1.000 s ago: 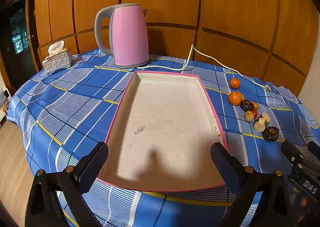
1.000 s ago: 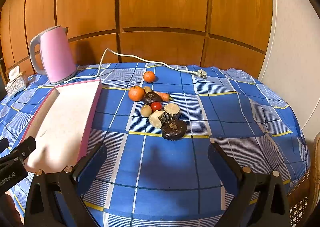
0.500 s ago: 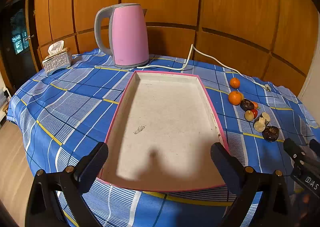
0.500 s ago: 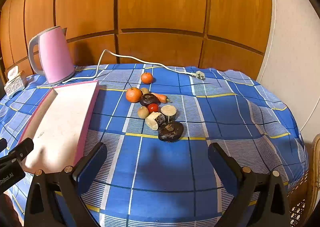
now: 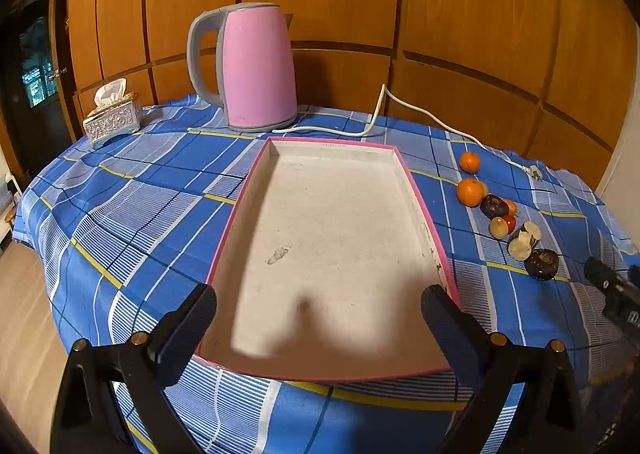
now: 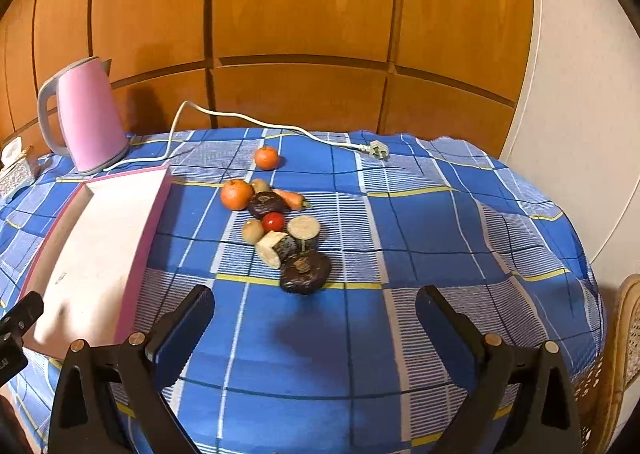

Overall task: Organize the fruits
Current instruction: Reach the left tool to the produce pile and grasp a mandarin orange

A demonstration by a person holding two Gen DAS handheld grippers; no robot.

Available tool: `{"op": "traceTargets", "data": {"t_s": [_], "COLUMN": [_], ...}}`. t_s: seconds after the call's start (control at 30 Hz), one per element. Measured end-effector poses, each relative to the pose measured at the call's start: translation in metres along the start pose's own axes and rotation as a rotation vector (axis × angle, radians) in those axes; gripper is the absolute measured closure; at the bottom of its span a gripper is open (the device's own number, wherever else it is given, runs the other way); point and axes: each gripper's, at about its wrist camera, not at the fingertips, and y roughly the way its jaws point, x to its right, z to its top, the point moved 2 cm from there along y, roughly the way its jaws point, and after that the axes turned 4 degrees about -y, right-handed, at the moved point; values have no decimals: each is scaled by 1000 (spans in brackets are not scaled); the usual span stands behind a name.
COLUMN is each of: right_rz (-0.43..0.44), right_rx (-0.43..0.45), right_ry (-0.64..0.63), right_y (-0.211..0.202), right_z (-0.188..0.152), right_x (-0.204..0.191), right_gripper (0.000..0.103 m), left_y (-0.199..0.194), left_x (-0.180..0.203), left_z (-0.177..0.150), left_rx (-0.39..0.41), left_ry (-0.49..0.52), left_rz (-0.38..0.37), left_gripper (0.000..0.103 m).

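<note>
We see the left gripper (image 5: 318,314) spread wide with nothing between its fingers, hovering over the near end of the pink-rimmed tray (image 5: 416,190); the right gripper (image 6: 314,312), equally wide and holding nothing, hangs above the checked tablecloth (image 6: 420,222) right of the tray. Behind the tray stands the pink kettle (image 5: 256,70). Right of the tray, the fruit pile clusters: a dark mangosteen (image 6: 305,272) nearest, two mandarins (image 6: 236,194), a cherry tomato (image 6: 273,221). The smaller pieces we cannot identify.
</note>
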Motion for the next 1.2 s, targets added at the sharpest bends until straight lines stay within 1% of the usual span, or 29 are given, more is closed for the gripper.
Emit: {"op": "traceTargets", "data": {"t_s": [0.3, 0.57, 0.73, 0.83, 0.93, 0.97, 1.03, 1.1, 1.17, 1.2], "right_rz": [-29, -46, -76, -76, -76, -74, -67, -69, -57, -80], "right_rx": [-13, -37, -29, -32, -40, -49, -102, -150, -201, -202], "right_ry": [10, 55, 65, 93, 108, 102, 87, 146, 220, 237], "right_y": [7, 13, 12, 14, 16, 19, 30, 45, 63, 69], "right_z": [15, 22, 34, 42, 51, 53, 57, 51, 34, 26], "right_x": [28, 55, 75, 89, 102, 103, 107, 113, 113, 112], "right_gripper": [1, 1, 1, 1, 1, 1, 1, 1, 1, 1], "left_y": [4, 4, 4, 3, 1, 1, 0, 1, 3, 3], "left_x": [3, 6, 7, 7, 9, 11, 17, 20, 26, 27], "left_z": [0, -1, -1, 1, 4, 5, 6, 7, 10, 11], "left_rx": [-10, -13, -13, -10, -12, -11, -11, -22, -35, -36], "left_ry": [-1, 1, 4, -4, -23, -22, -10, -5, 24, 34], "left_rz": [-2, -3, -10, -51, -147, -167, -187, -217, -224, -231], "left_gripper": [0, 0, 0, 0, 0, 0, 0, 0, 0, 0]}}
